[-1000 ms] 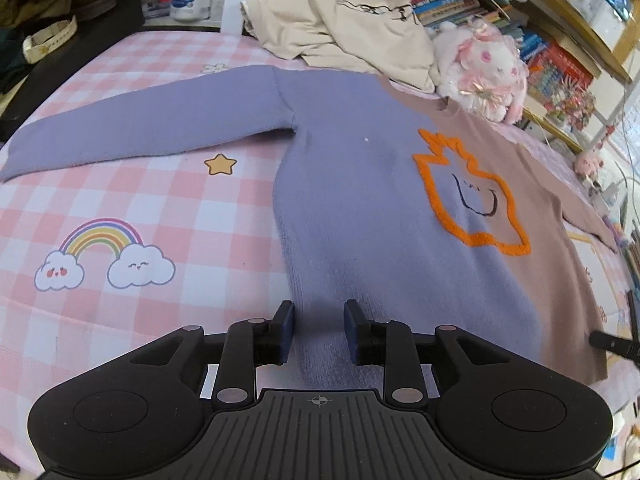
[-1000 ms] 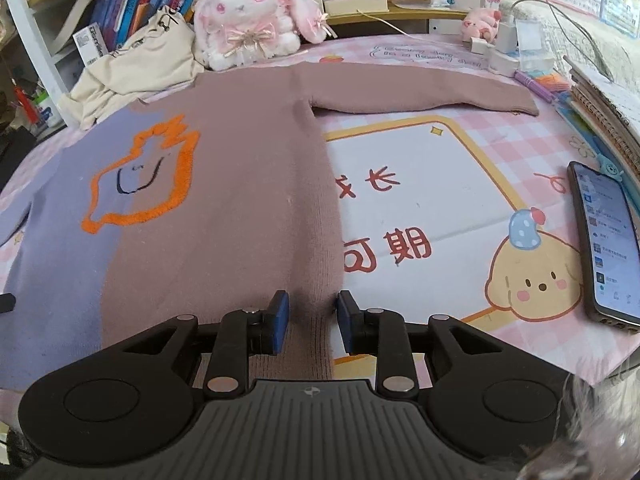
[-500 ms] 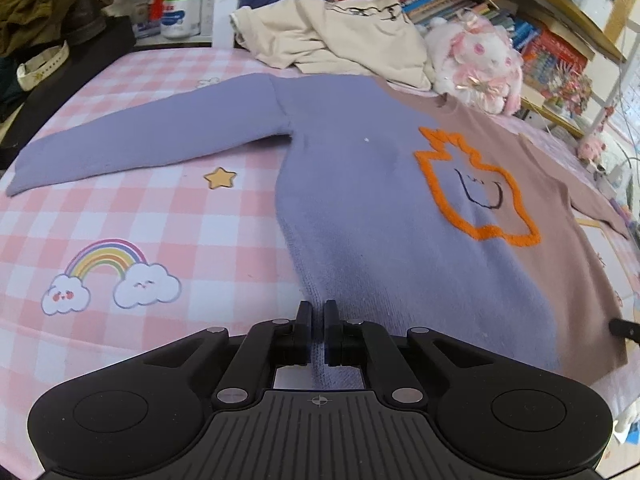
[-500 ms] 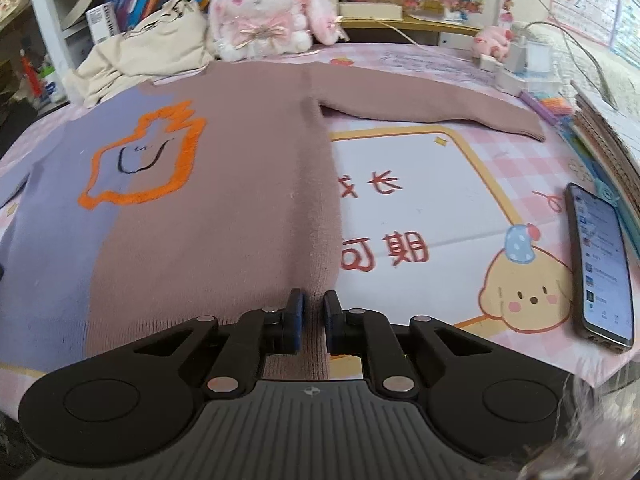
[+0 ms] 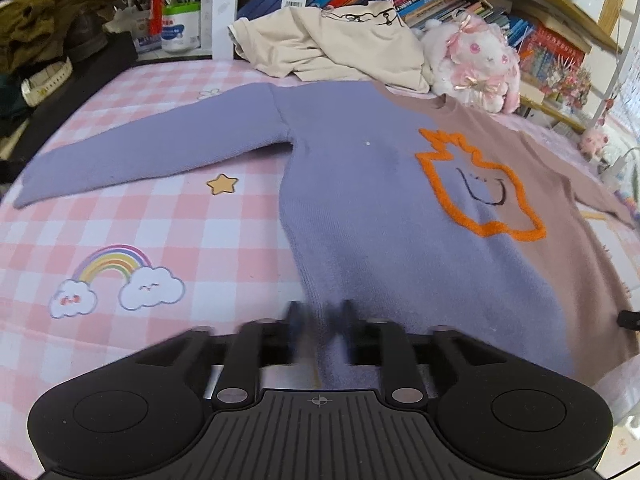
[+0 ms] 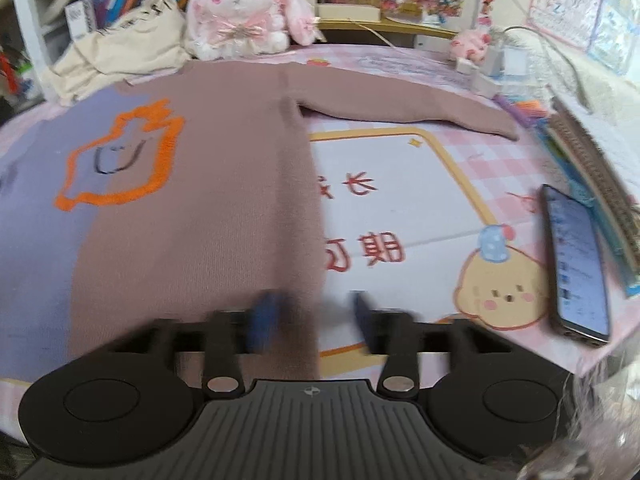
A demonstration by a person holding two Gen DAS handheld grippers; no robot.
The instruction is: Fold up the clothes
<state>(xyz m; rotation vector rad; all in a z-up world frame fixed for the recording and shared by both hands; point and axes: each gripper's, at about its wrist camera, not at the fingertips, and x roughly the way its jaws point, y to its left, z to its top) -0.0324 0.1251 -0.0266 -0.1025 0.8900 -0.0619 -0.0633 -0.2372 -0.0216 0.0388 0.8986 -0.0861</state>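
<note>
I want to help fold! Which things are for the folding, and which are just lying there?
For the job: two-tone sweater; left gripper and right gripper, both just opening at its hem.

Lying about: cream garment; bunny plush; phone; books.

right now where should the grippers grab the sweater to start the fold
Grip the sweater at its near hem, one corner per gripper, coming from the near edge. It lies flat, sleeves out. The left gripper and right gripper have just been opening, each straddling a hem corner without pinching it.
</note>
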